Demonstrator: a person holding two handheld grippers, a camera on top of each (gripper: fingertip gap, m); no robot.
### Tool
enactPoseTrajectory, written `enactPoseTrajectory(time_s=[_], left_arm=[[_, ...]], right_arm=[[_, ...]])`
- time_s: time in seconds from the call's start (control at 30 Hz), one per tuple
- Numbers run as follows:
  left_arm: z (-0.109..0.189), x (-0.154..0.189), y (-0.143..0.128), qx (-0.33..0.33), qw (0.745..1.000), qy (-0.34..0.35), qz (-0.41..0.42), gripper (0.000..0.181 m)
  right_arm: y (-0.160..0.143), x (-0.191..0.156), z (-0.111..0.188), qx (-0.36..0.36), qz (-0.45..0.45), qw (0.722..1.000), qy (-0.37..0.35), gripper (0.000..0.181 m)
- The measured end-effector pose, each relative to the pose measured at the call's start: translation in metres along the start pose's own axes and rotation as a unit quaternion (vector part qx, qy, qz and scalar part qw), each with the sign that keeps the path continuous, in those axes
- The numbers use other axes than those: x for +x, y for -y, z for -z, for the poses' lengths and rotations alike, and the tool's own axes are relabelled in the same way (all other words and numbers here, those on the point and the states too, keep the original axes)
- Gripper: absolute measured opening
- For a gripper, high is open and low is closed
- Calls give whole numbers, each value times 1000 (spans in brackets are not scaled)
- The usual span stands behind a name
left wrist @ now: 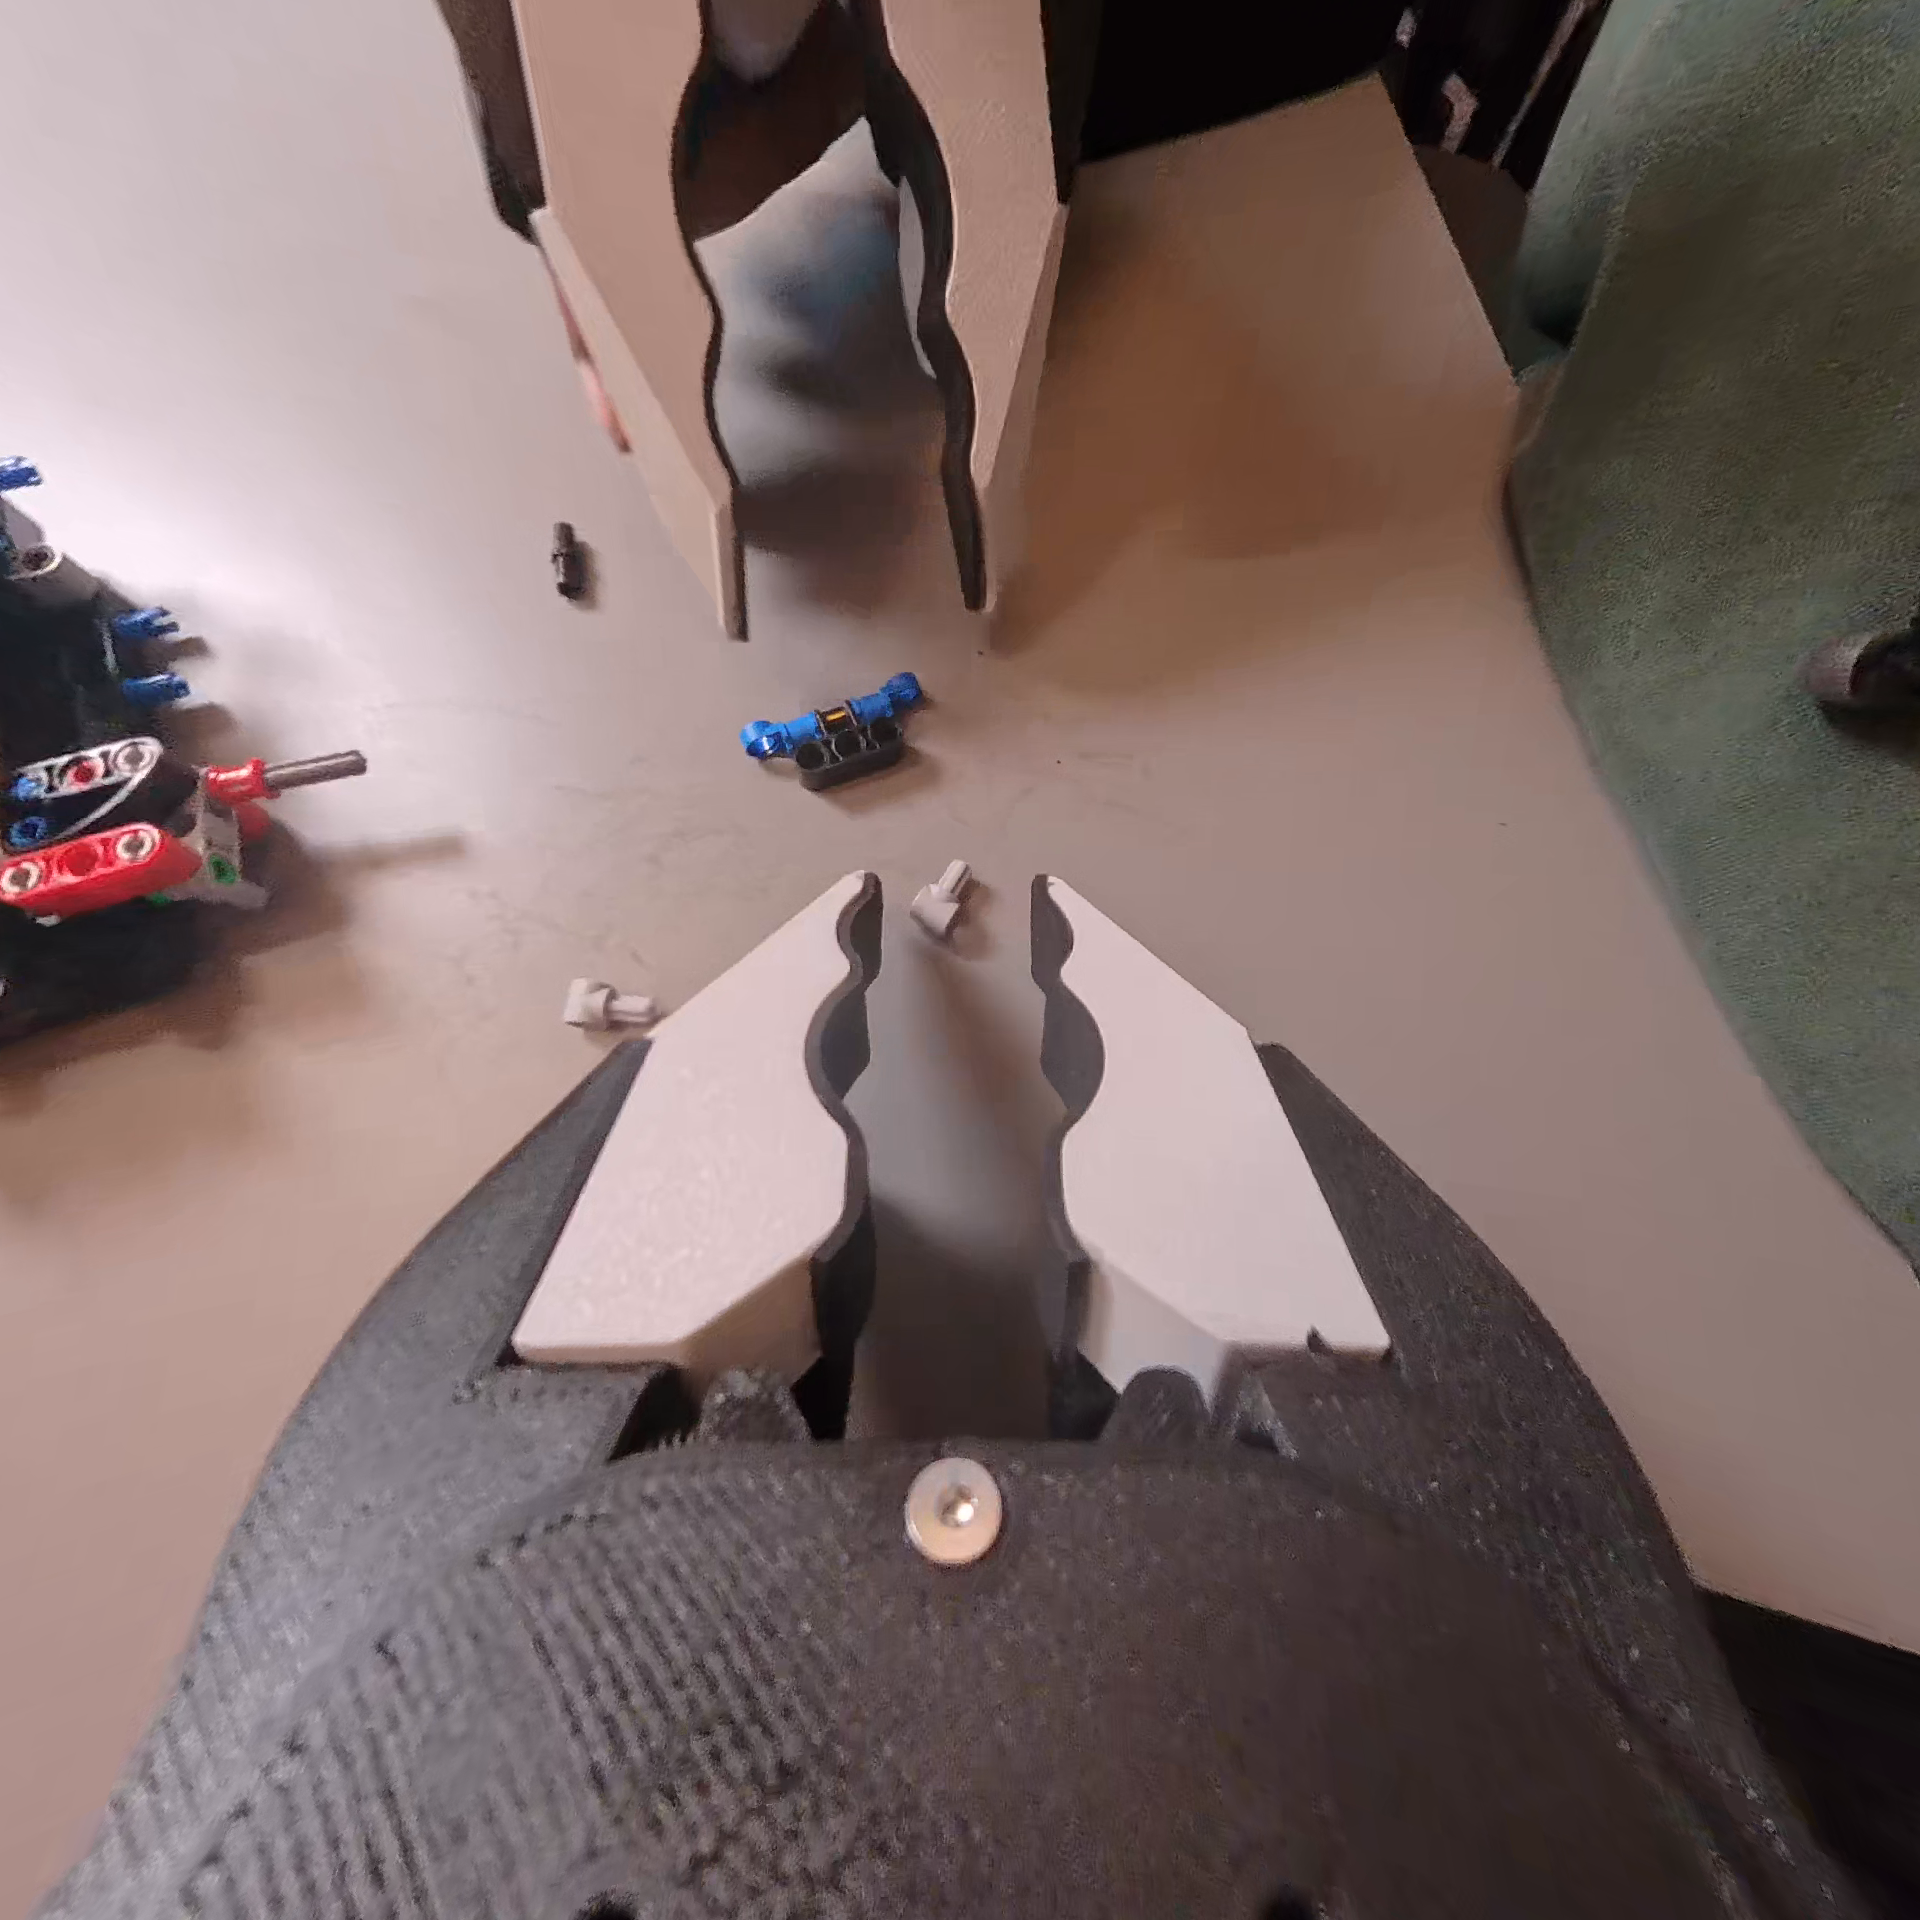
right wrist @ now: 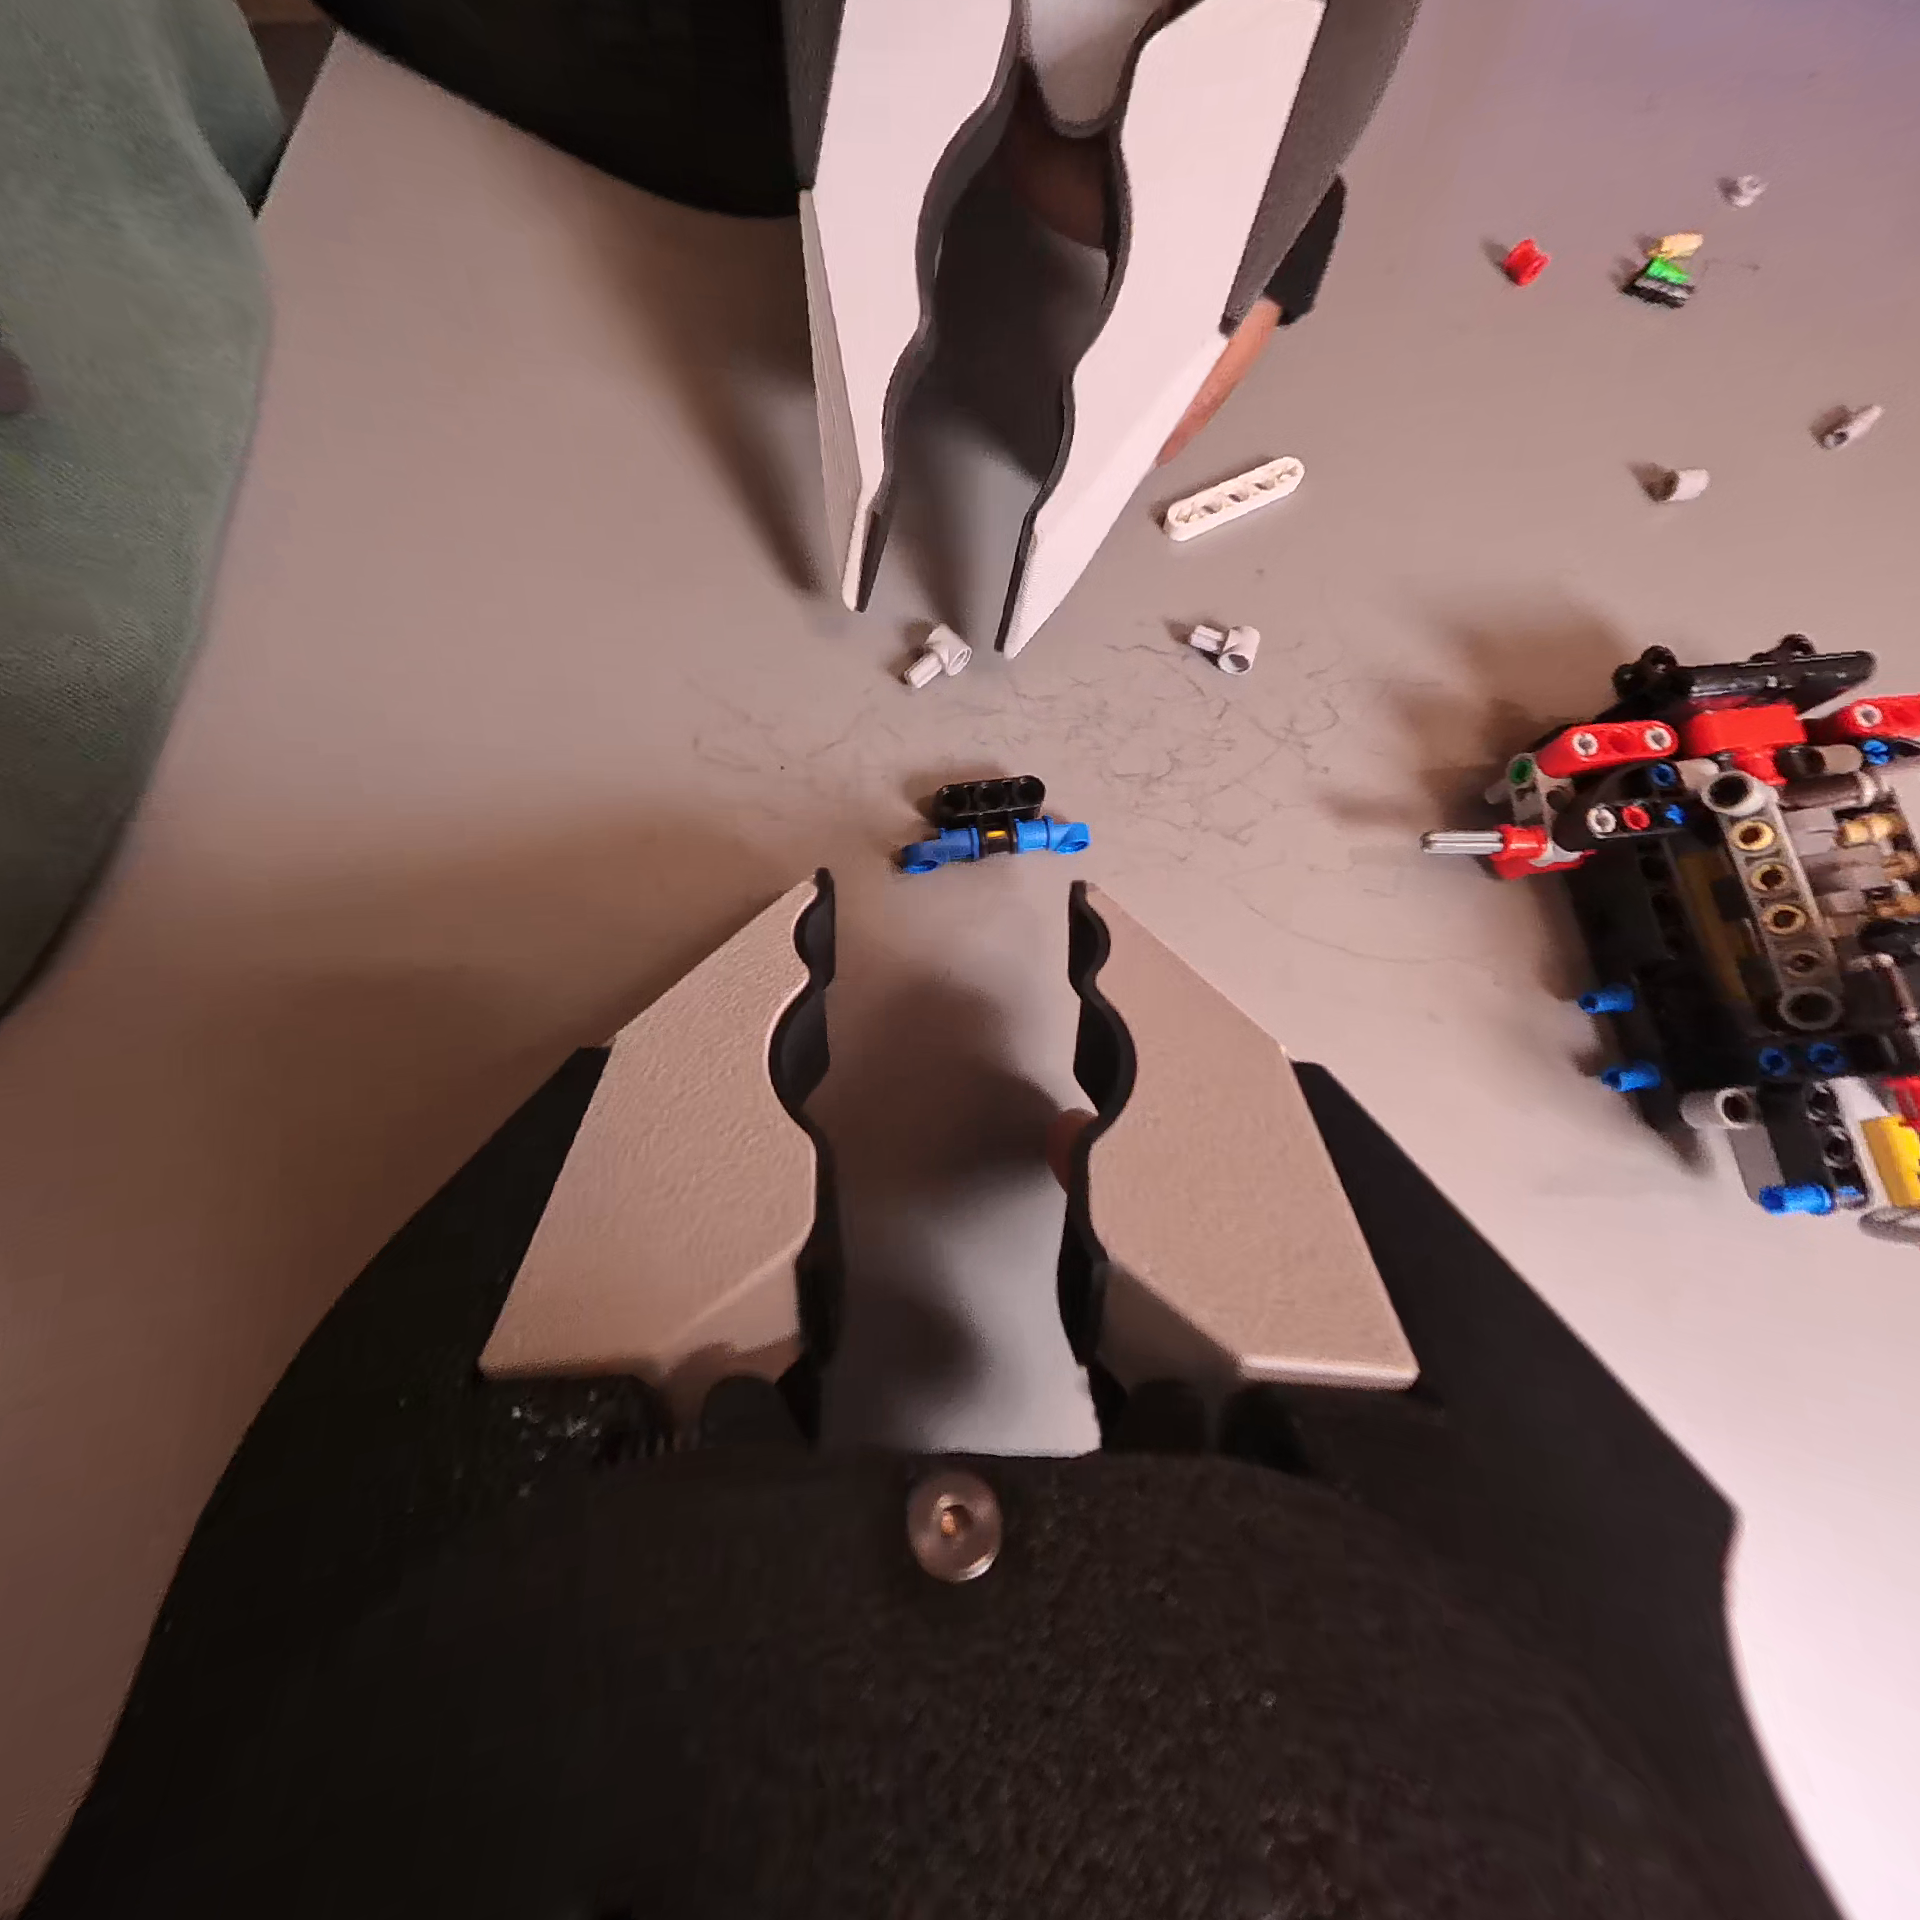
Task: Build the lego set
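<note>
Both wrist views face each other closely, sharing the blue-black piece point(left wrist: 831, 732).

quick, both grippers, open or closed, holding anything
left gripper: open, empty, a small grey connector lies at its fingertips.
right gripper: open, empty.

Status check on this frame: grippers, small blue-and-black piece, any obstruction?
Left gripper open, empty; right gripper open, empty. Blue-and-black subassembly on table between them, ungripped. Grey connector at left fingertips.
</note>
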State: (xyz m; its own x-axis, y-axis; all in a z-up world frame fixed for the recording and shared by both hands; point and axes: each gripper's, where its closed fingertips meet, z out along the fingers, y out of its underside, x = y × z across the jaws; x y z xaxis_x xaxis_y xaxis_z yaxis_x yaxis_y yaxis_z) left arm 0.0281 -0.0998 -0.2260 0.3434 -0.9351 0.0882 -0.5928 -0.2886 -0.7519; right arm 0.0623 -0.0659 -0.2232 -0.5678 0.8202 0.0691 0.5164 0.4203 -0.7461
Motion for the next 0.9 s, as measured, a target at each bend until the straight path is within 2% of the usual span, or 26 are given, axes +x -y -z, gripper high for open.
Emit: enactPoseTrajectory(time_s=[0.13, 0.23, 0.33, 0.5, 0.77, 0.9], left_arm=[[-5, 4, -8, -28, 999, -20, -6, 17], [-4, 7, -9, -28, 999, -21, -9, 7], [-5, 8, -9, -25, 1000, -11, -2, 5], [-3, 7, -9, -18, 999, 15, 25, 18], [-8, 8, 0, -31, 988, 83, 129, 27], [-9, 5, -2, -33, 984, 105, 139, 25]], right_arm=[[-2, 2, -6, -29, 23, 999, 21, 52], [-2, 3, -10, -43, 36, 997, 45, 55], [-2, 5, -14, -66, 54, 994, 64, 55], [0, 7, -19, -82, 59, 992, 74, 52], [-1, 7, -18, -78, 43, 994, 56, 46], [-1, 7, -18, -74, 43, 995, 52, 45]])
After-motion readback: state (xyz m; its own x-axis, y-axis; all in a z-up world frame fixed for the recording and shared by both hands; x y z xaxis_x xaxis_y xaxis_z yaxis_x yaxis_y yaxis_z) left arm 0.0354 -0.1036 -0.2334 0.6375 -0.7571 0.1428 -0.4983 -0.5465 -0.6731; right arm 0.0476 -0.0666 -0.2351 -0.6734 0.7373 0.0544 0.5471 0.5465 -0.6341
